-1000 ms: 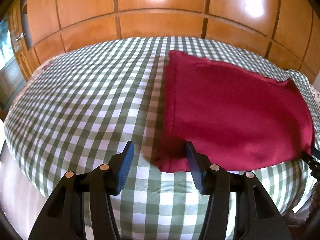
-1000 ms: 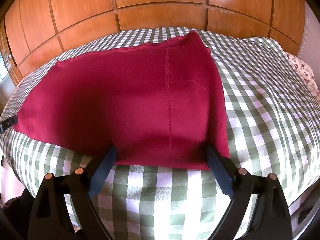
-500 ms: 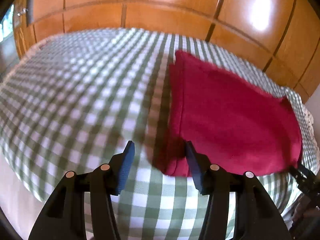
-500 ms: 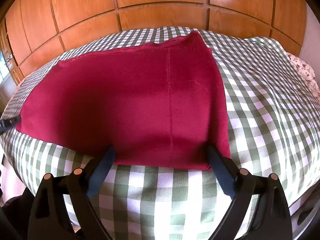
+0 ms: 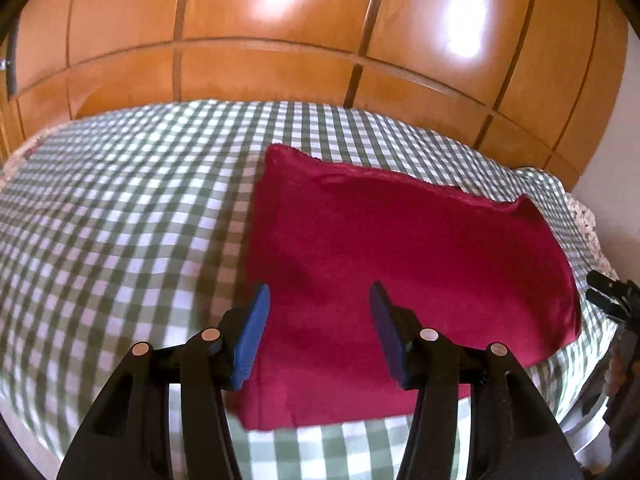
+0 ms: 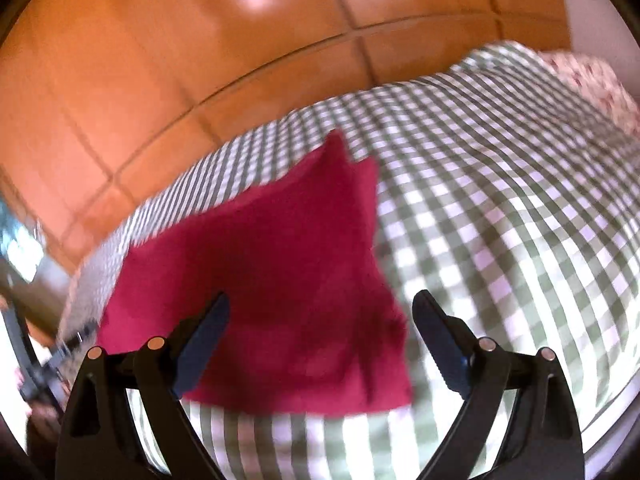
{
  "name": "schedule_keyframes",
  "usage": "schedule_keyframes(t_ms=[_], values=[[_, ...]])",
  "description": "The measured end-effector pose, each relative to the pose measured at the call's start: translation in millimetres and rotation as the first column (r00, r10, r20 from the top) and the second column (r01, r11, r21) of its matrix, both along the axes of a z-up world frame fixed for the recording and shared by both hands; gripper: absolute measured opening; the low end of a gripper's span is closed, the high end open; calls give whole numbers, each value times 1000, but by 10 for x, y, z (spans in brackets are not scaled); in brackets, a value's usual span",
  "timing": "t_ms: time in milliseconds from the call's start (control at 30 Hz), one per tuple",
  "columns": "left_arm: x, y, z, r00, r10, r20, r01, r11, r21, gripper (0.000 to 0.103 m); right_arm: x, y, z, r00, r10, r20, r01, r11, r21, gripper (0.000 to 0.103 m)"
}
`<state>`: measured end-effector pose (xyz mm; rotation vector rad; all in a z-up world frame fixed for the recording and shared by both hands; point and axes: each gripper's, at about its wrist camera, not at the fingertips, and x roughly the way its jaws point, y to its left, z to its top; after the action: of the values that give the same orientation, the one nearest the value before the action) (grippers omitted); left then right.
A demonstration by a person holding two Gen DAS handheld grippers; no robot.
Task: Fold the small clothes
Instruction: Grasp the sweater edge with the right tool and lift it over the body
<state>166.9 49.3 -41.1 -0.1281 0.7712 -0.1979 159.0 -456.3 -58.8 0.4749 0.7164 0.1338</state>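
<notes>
No readable text, labels, brand names, numbers or signs appear on anything in either wrist camera view.

The cloth (image 5: 400, 264) lies on the bed (image 5: 120, 216); cabinets (image 5: 280, 20) stand behind.

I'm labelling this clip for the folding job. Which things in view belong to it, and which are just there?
Part of the job:
- red garment, flat on the bed
- left hand-held gripper, open
- right hand-held gripper, open

Just there:
- green checked bedcover
- wooden wardrobe doors
- floral fabric at the bed's far corner
</notes>
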Motion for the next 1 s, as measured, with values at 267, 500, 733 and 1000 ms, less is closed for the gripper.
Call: schedule_keyframes(t_ms=[267, 500, 733, 1000], values=[[196, 72, -266, 996, -11, -86, 10, 1000, -5, 36, 354, -152, -358, 995, 11, -99, 6, 987, 163, 68], [271, 97, -354, 994, -6, -108, 2, 999, -32, 36, 399, -22, -366, 992, 69, -104, -56, 991, 120, 56], [264, 119, -343, 994, -2, -106, -3, 999, -48, 36, 466, 81, -338, 986, 93, -140, -74, 988, 136, 30], [260, 166, -328, 994, -9, -109, 0, 997, -79, 36, 459, 302, 55, 982, 162, -92, -144, 974, 175, 26]])
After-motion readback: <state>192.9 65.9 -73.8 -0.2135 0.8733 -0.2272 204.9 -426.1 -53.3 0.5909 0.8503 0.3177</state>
